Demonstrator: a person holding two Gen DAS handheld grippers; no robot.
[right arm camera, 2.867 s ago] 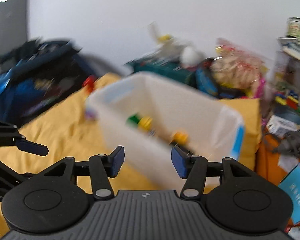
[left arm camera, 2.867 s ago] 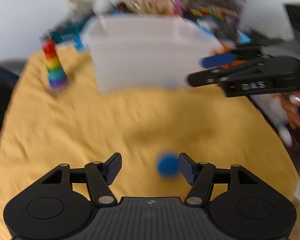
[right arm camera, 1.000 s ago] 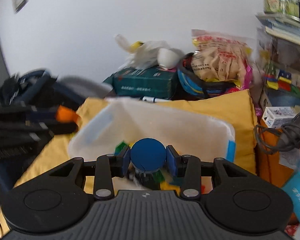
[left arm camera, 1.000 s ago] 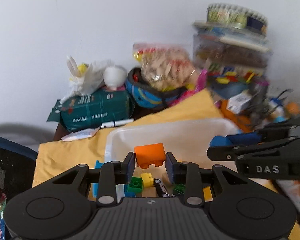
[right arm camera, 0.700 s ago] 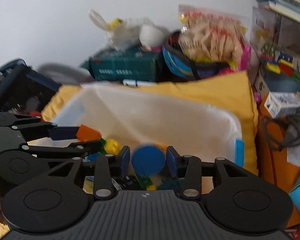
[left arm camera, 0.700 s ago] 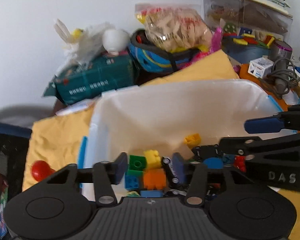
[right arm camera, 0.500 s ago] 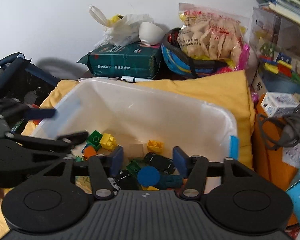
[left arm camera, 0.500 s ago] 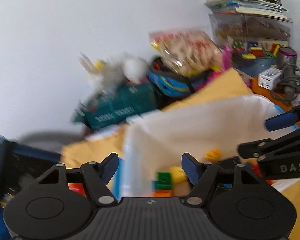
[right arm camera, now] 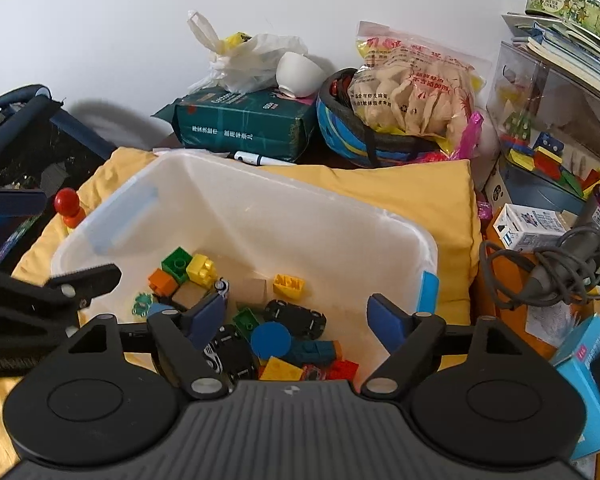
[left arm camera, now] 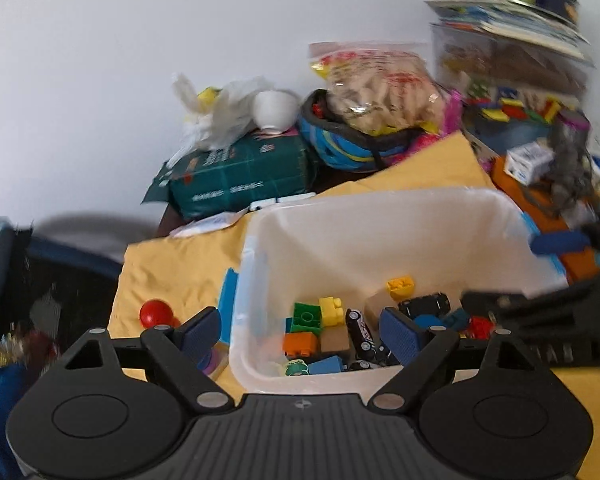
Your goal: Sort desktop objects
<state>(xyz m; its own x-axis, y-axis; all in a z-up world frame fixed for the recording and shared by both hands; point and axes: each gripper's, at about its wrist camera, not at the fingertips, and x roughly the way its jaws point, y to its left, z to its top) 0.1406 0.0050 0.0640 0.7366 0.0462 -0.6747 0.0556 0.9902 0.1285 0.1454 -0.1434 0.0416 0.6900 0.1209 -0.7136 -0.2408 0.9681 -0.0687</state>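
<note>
A white translucent bin [left arm camera: 256,280] [right arm camera: 300,192] stands on a yellow cloth and holds several toy bricks and small cars. My left gripper [left arm camera: 300,334] hangs over the bin's near edge. Its jaws are opening and hold nothing; the orange brick [left arm camera: 300,343] [right arm camera: 162,280] lies in the bin below. My right gripper [right arm camera: 298,320] hovers over the bin from the other side, jaws opening too and empty. The blue disc [right arm camera: 271,340] rests on the pile beneath it. Each gripper shows in the other's view: right gripper [left arm camera: 532,272], left gripper [right arm camera: 52,240].
A red-topped stacking toy [left arm camera: 156,314] [right arm camera: 68,204] stands on the yellow cloth [right arm camera: 420,192] left of the bin. Behind the bin are a green package [right arm camera: 244,124], a blue helmet [right arm camera: 340,136] with a snack bag, stacked books and a tin. A grey cable [right arm camera: 560,272] lies right; a black basket [right arm camera: 24,148] stands left.
A second ago my left gripper held the orange brick and my right the blue disc. Both jaws have spread wide, and the two pieces now lie in the bin.
</note>
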